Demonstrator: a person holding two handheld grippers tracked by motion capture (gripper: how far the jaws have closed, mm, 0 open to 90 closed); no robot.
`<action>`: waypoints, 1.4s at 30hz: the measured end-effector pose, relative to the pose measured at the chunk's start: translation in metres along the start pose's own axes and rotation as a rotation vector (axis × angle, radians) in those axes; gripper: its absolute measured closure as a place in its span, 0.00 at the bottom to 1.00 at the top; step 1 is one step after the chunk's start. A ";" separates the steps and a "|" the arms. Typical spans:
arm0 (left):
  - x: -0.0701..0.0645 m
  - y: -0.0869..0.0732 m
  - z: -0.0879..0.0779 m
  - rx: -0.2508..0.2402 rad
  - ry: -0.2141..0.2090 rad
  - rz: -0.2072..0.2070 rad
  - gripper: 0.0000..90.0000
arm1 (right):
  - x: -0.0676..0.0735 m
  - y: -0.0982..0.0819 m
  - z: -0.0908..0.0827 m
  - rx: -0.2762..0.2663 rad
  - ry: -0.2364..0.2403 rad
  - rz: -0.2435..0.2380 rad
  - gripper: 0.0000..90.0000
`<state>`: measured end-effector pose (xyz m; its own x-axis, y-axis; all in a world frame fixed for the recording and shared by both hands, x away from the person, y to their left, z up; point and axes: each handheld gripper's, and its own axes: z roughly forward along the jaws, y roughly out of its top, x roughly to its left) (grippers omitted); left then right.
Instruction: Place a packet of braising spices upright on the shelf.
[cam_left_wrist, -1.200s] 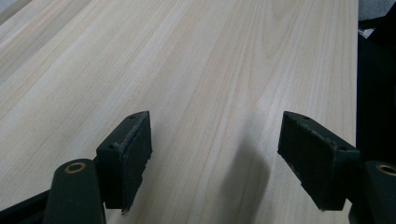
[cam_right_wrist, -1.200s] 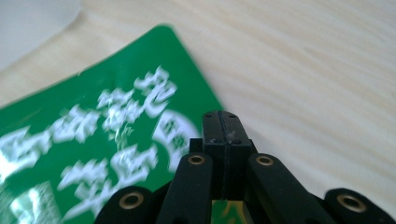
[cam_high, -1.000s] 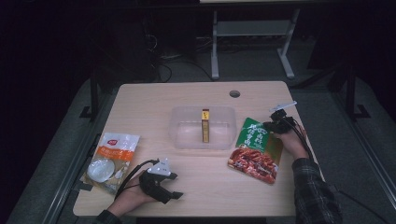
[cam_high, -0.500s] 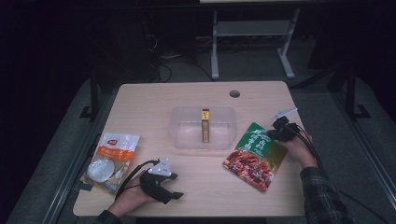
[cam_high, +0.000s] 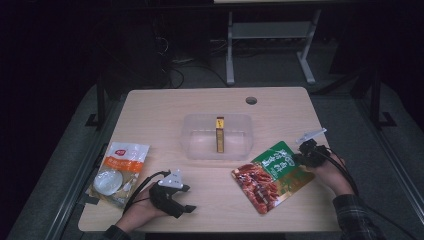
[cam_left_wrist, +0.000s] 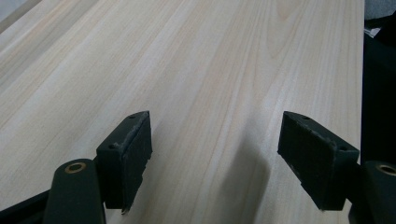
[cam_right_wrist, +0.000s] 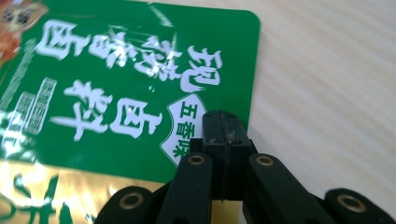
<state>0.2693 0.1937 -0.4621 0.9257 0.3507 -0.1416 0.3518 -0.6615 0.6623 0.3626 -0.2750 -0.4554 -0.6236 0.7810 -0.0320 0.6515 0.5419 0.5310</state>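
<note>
Two tools were on the bench (cam_high: 165, 107). Right tool (cam_high: 302, 159) was clamped tight on the edge of the green-and-red pouch (cam_high: 272, 176), at its green end; the pouch stretched away from the tool toward bench centre, near the front right, just in front of the clear tub (cam_high: 195, 145). Right gripper view: jaws pinched on the green foil (cam_right_wrist: 116, 79) near its corner. Left tool (cam_high: 186, 206) sat at front left, jaws wide with bare wood between them, well apart from the pouch.
</note>
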 end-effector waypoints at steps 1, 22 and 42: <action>0.000 0.000 0.000 -0.001 0.001 0.000 0.28 | 0.002 -0.002 -0.001 0.000 0.004 -0.001 1.00; 0.001 0.001 -0.006 -0.023 0.022 0.005 0.28 | 0.053 -0.013 -0.016 -0.001 0.095 -0.079 1.00; -0.001 0.003 -0.006 -0.032 0.028 0.011 0.22 | 0.063 -0.012 -0.009 -0.023 0.188 -0.100 1.00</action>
<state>0.2686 0.1954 -0.4560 0.9253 0.3618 -0.1136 0.3362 -0.6440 0.6872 0.3120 -0.2350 -0.4562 -0.7553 0.6514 0.0718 0.5740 0.6047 0.5522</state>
